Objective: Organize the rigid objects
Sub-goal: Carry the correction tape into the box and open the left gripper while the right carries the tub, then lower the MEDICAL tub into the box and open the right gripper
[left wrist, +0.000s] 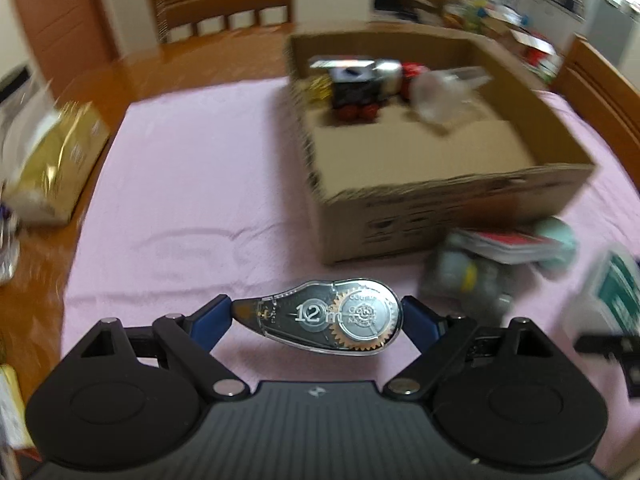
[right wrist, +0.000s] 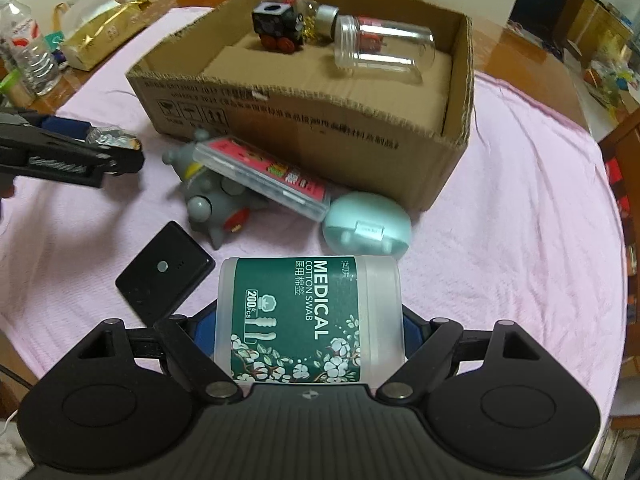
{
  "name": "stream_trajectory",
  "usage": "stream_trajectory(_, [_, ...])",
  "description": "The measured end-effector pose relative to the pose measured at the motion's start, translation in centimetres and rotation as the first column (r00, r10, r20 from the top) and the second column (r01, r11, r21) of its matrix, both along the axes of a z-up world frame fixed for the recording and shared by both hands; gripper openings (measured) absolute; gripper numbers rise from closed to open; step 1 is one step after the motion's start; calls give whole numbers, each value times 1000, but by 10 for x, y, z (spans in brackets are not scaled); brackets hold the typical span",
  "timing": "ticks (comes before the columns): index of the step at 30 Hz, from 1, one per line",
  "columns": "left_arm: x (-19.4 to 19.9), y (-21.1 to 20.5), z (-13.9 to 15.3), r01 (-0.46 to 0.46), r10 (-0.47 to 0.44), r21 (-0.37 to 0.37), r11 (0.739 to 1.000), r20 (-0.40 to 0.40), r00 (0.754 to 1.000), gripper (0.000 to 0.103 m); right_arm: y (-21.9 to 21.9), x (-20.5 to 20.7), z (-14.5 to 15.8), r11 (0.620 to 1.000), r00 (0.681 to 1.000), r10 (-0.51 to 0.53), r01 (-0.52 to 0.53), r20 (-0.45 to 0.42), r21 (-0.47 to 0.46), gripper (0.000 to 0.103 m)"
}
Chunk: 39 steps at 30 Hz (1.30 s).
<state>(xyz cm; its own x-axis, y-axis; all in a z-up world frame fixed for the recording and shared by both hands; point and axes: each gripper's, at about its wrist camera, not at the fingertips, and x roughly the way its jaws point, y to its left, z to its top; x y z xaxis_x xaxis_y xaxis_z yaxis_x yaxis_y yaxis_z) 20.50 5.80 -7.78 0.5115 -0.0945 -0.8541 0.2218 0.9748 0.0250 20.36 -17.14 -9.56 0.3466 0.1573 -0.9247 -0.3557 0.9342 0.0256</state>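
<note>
The cardboard box [right wrist: 304, 120] is sitting toward the far edge of the pink cloth [right wrist: 520, 208], already holding a toy train [right wrist: 276, 28] and a clear jar [right wrist: 384, 50], while a grey toy [right wrist: 212, 196], a card case [right wrist: 260, 172], a mint case [right wrist: 368, 226] and a black power bank [right wrist: 164, 274] are waiting along its near wall. The right gripper [right wrist: 310, 320] is clamping the frosted, green-labelled cotton swab tub [right wrist: 308, 316] across its width, at the cloth's near edge; its smooth rounded sides risk sliding out if tilted. The left gripper [left wrist: 316, 322] is pinching a translucent correction tape [left wrist: 320, 322] end to end above the near edge, and that tapered tip could be slipping free.
</note>
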Motion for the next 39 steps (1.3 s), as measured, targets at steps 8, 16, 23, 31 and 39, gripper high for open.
stream_trajectory(8, [1, -19, 62, 173, -172, -6, 985, 86, 981, 89, -8, 8, 46, 995, 993, 101, -102, 68, 15, 86])
stream_trajectory(16, [44, -45, 71, 211, -208, -4, 977, 166, 964, 89, -10, 35, 84, 991, 977, 119, -128, 176, 40, 86])
stream_trajectory(23, [89, -63, 40, 187, -186, 6, 982, 145, 972, 89, -8, 60, 89, 991, 971, 119, -129, 205, 38, 86])
stream_trajectory(31, [102, -55, 38, 126, -126, 15, 992, 194, 973, 90, -12, 76, 83, 993, 975, 105, -115, 198, 36, 86])
stream_trajectory(39, [82, -29, 56, 43, -32, -45, 998, 213, 977, 100, -12, 91, 78, 994, 977, 98, -106, 190, 36, 86])
